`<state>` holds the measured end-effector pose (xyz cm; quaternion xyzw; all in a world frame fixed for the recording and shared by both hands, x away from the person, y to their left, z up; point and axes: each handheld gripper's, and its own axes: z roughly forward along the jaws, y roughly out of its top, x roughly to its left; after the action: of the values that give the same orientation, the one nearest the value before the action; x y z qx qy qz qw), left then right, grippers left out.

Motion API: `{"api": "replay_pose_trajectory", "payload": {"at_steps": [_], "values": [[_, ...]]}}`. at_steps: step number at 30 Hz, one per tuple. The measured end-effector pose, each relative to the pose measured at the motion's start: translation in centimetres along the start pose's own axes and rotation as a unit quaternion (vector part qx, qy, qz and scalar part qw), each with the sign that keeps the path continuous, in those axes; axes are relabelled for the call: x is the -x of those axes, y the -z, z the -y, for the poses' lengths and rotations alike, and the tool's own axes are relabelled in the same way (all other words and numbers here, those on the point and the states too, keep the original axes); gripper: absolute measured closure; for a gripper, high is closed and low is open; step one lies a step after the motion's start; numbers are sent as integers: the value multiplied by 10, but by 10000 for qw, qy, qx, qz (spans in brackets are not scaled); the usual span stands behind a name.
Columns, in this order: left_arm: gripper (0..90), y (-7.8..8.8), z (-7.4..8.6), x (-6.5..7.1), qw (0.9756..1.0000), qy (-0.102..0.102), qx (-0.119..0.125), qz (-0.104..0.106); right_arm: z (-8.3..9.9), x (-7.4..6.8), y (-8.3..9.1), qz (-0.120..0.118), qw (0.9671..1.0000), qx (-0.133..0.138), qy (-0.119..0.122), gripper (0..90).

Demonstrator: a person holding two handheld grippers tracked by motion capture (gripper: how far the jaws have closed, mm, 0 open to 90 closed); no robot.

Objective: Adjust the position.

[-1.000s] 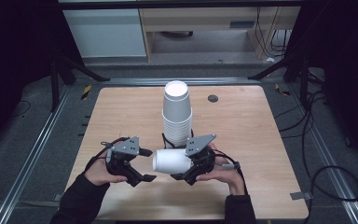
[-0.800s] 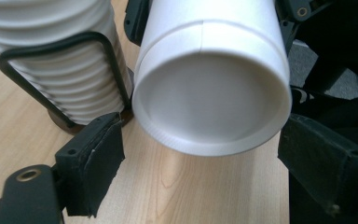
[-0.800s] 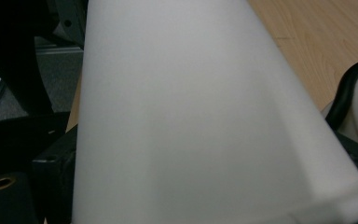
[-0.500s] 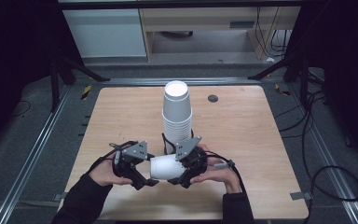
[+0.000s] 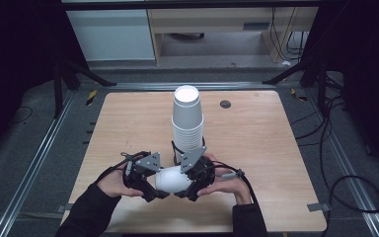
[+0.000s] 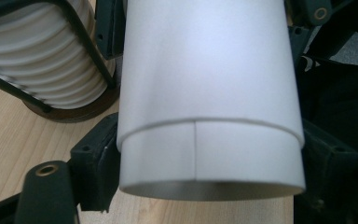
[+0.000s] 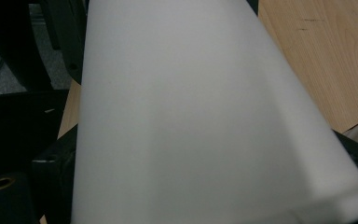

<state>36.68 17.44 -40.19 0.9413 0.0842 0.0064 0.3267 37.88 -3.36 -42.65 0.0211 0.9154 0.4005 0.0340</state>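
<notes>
From the high view the white cup (image 5: pixel 171 180) lies sideways near the table's (image 5: pixel 256 148) front edge, held between the left gripper (image 5: pixel 145 177) and right gripper (image 5: pixel 192 177), just in front of the tall cup stack (image 5: pixel 187 121). What that view can't tell you — the left gripper view shows it's actually two nested cups (image 6: pixel 205 93), with the inner one's rim end poking out toward the camera, and that gripper's jaws pinch it at both sides. The right gripper view is mostly cup wall (image 7: pixel 191 116), jaws pressed against it. Plenty of bare wood on either side, and behind the stack; little room toward the front edge.
</notes>
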Motion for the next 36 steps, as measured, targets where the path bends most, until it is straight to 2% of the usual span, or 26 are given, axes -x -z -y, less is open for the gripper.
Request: {"api": "replay_pose_trajectory", "payload": {"at_steps": [10,13,16,25,36], "values": [[240,0,-1,2,9999,-70,-118,-78,-1,-1,-2,41,9999,-66,73,70],[241,0,-1,2,9999,-97,-66,-110,-1,-1,-3,57,10000,-64,-19,62],[242,1,0,0,9999,-83,9,-77,0,-1,-1,115,9999,38,-14,56],[243,3,3,-2,9999,-63,97,-55,1,-1,1,146,9998,96,-77,52],[243,5,7,-6,9999,-15,113,-43,6,0,11,245,9993,223,-156,48]]}}
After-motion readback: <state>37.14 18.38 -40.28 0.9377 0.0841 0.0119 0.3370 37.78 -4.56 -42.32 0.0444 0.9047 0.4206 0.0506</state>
